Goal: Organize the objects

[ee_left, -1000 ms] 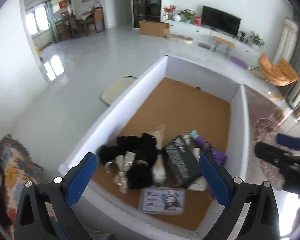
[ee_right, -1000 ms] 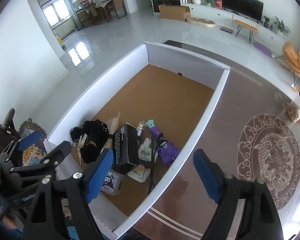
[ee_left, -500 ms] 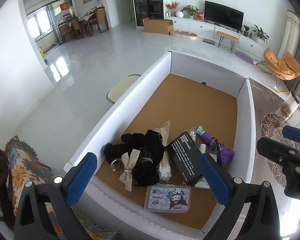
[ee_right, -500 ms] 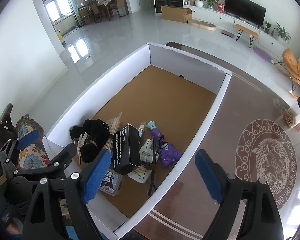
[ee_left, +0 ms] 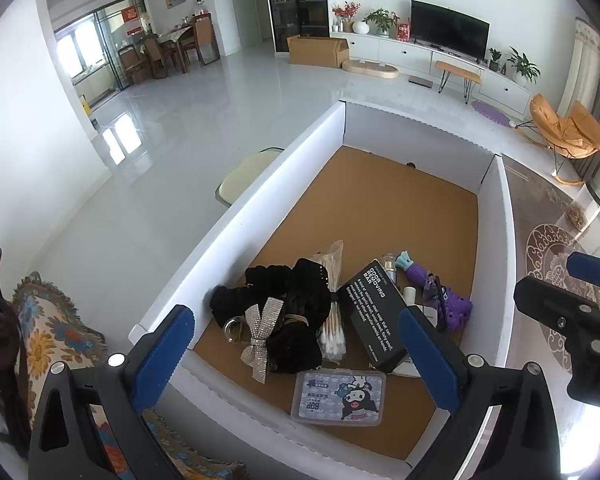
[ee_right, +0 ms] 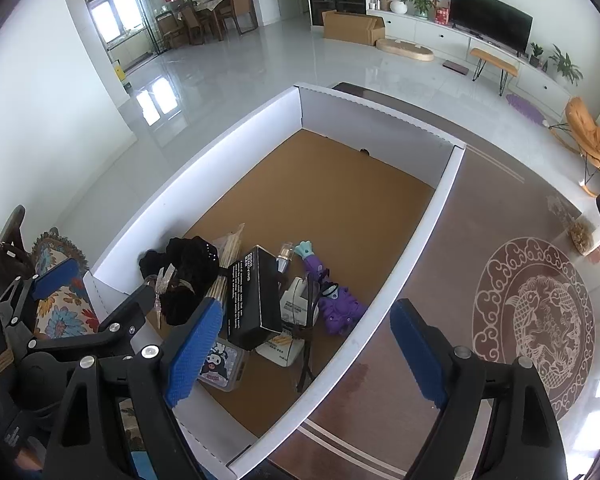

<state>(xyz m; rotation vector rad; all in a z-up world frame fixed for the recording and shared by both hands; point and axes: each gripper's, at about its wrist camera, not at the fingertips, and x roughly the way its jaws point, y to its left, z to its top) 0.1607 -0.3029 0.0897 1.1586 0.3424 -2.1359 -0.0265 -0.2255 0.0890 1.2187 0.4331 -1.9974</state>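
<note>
We are holding the left gripper [ee_left: 296,354] and right gripper [ee_right: 306,354] with jaws wide and empty above the white box [ee_left: 236,216]. In its near end we are counting one stiff black carton [ee_left: 374,316], graspable across its narrow sides, one soft scrunchie heap [ee_left: 288,308], one slippery plastic case [ee_left: 338,398] and one purple toy [ee_left: 440,298].
</note>
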